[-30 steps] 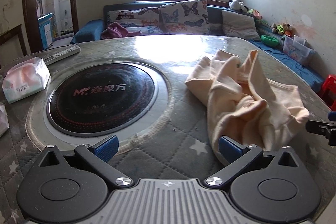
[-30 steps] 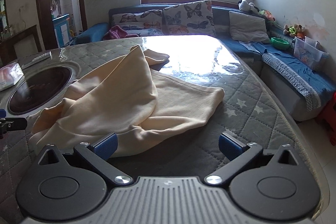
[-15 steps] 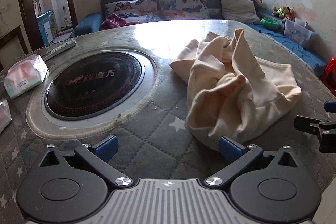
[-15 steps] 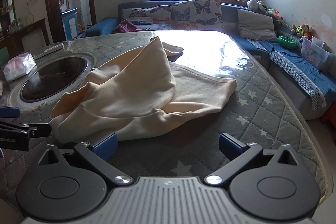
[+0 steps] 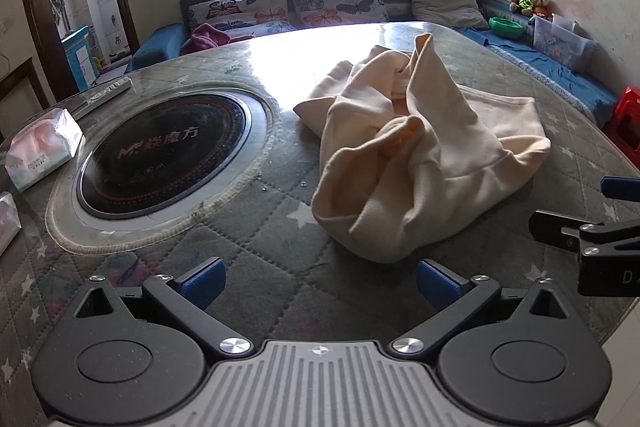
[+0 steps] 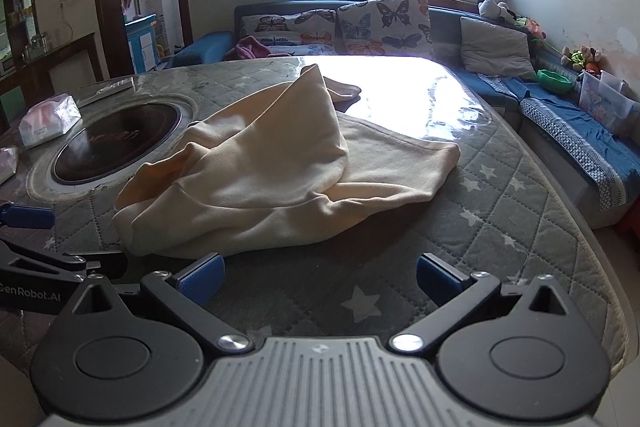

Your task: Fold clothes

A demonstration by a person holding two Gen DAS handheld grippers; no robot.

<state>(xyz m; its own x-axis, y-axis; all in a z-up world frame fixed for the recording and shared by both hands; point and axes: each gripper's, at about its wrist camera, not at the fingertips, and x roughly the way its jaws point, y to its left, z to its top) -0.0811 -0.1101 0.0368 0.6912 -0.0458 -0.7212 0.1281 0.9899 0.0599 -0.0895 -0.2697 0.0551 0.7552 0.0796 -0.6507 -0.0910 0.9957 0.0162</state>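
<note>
A round table (image 5: 248, 239) covered by a grey quilted, star-patterned cloth is seen, with a black induction hob (image 5: 160, 155) set into it on the left and a tissue pack (image 5: 40, 151) laid beside the hob. A crumpled cream garment (image 5: 420, 155) is heaped on the table to the right of the hob, unfolded and touched by neither tool. The left gripper (image 5: 318, 281) and the right gripper (image 6: 318, 277) are held just short of the garment's near edge, each with its blue-padded fingers spread wide and nothing gripped.
</note>
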